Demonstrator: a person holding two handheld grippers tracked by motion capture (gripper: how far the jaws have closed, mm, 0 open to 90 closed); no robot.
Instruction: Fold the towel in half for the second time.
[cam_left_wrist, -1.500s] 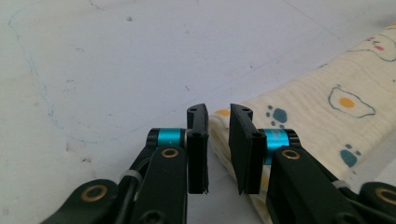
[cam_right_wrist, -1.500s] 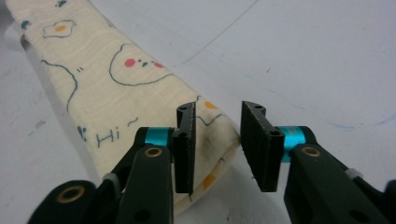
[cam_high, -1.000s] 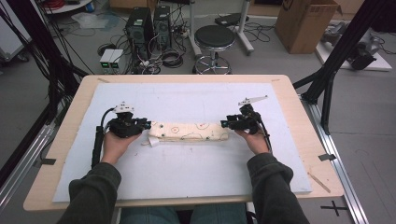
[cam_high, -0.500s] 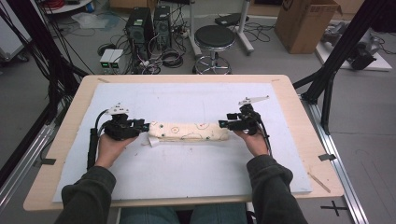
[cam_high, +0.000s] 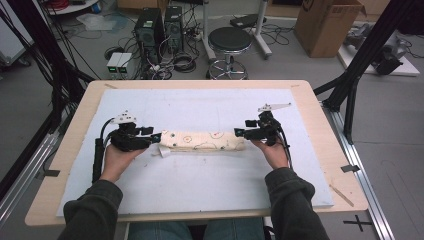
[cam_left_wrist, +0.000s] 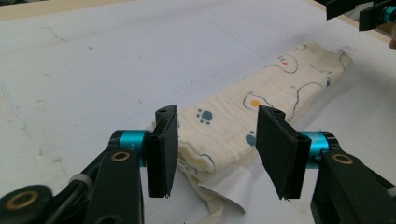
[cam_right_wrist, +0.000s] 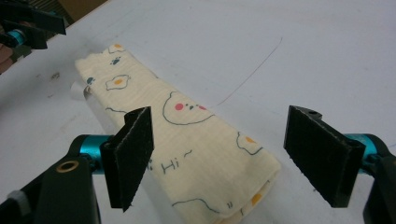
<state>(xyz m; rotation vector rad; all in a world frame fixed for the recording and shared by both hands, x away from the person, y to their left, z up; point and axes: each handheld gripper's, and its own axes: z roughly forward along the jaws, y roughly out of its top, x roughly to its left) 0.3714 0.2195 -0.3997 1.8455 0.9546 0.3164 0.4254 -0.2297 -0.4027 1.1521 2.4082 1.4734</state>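
Pale wood forms the table (cam_high: 75, 150), and nearly all of its top is covered by a white sheet (cam_high: 200, 185). The folded cloth (cam_high: 202, 140) lies as a long narrow bundle across the middle of that sheet, running from the person's left to right; everything else is placed from it.

The cloth is cream, crinkled, and printed with fried eggs, blue paw prints, bear faces outlined in dark line and the word "Hi". At its left end a white care label (cam_left_wrist: 233, 189) and a strip of cream tape stick out from under the folds onto the sheet.

The left gripper (cam_high: 152, 137) sits at the cloth's left end, held in the person's left hand (cam_high: 117, 157), with its cable looping back toward the table's left edge. In the left gripper view its jaws stand apart, one on either side of the cloth's end, and neither pad presses on the fabric; they have just been opening, with the cloth's end lying between them.

The right gripper (cam_high: 240, 132) sits at the cloth's right end, in the right hand (cam_high: 272, 150). In the right gripper view its jaws are spread wide, the near corner of the cloth (cam_right_wrist: 196, 158) lying low between them and touching neither pad; these jaws too have just been opening.

Beyond the cloth, past the table's far edge, a round black stool (cam_high: 229, 40) stands on the floor.
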